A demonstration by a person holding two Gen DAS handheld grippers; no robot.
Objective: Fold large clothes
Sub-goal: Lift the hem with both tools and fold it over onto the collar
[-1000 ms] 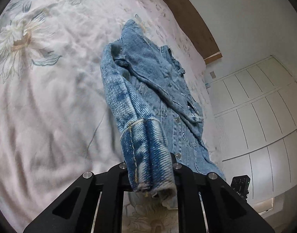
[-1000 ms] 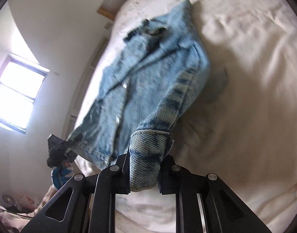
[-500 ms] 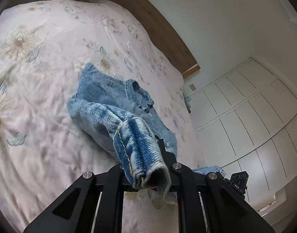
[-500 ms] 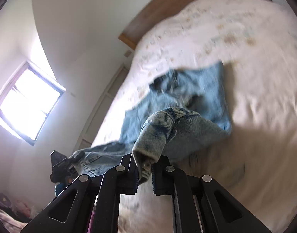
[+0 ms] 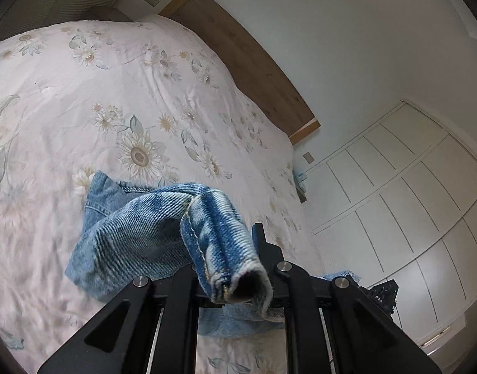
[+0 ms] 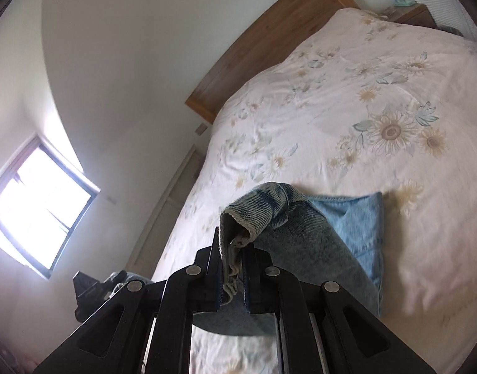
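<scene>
Both cuffs have swung up and back over the jacket [image 5: 129, 237] on the bed [image 5: 82, 99] — each gripper's jaws clamped on one: left gripper [image 5: 235, 283], right gripper [image 6: 232, 268]. Denim looks heavy, stiffish — hemmed cuffs grip best.

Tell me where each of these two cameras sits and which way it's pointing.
Left wrist: on the left gripper, looking along its fingers over the denim jacket and floral bed toward the headboard and wardrobe.
Right wrist: on the right gripper, facing jacket, bed, headboard and window.
Shared: jacket, bed, headboard; each glimpses the other gripper.
</scene>
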